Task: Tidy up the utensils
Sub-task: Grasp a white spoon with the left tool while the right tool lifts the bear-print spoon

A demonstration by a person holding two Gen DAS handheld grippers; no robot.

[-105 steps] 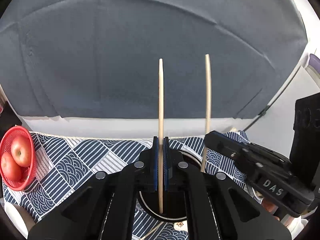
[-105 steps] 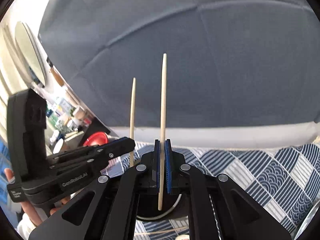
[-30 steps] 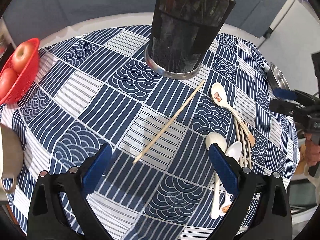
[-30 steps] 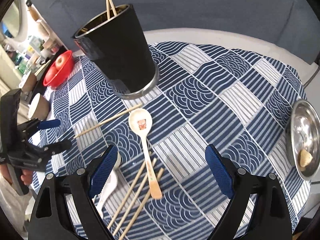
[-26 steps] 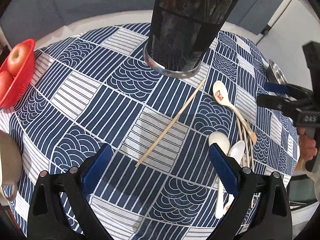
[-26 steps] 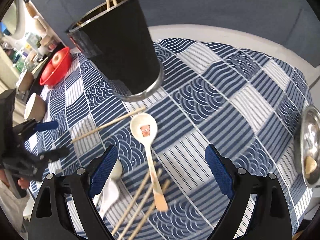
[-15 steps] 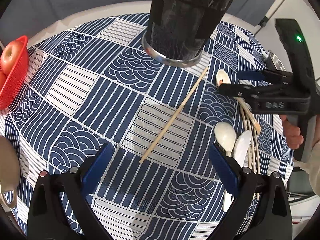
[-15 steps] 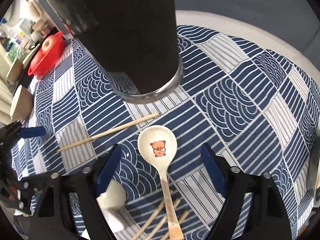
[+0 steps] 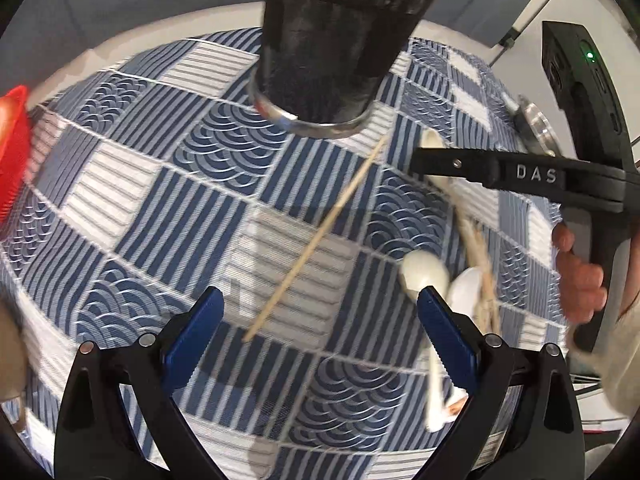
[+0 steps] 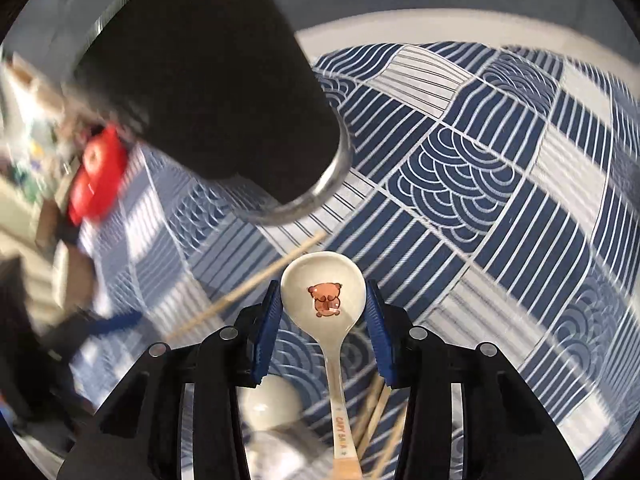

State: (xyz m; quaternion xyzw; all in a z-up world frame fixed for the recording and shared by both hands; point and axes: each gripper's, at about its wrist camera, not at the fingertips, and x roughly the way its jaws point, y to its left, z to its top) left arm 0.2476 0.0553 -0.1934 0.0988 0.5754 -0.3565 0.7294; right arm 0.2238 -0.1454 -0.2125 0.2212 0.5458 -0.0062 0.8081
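A black utensil cup stands on the blue patterned tablecloth; it also fills the upper left of the right wrist view. One loose chopstick lies in front of the cup. My left gripper is open just above its near end. My right gripper has its pads on either side of the bowl of a white spoon with a bear picture, which lies on the cloth. Whether the pads touch it is unclear. The right gripper also shows in the left wrist view. More white spoons and chopsticks lie beside it.
A red basket sits at the table's left edge, with an apple in it. A metal dish sits at the far right edge. A white table rim and a grey sofa lie behind the cup.
Both grippers have dropped from above the cup, where each held a chopstick, to the table. The left has neared the loose chopstick. The right has narrowed around the bear spoon's bowl.
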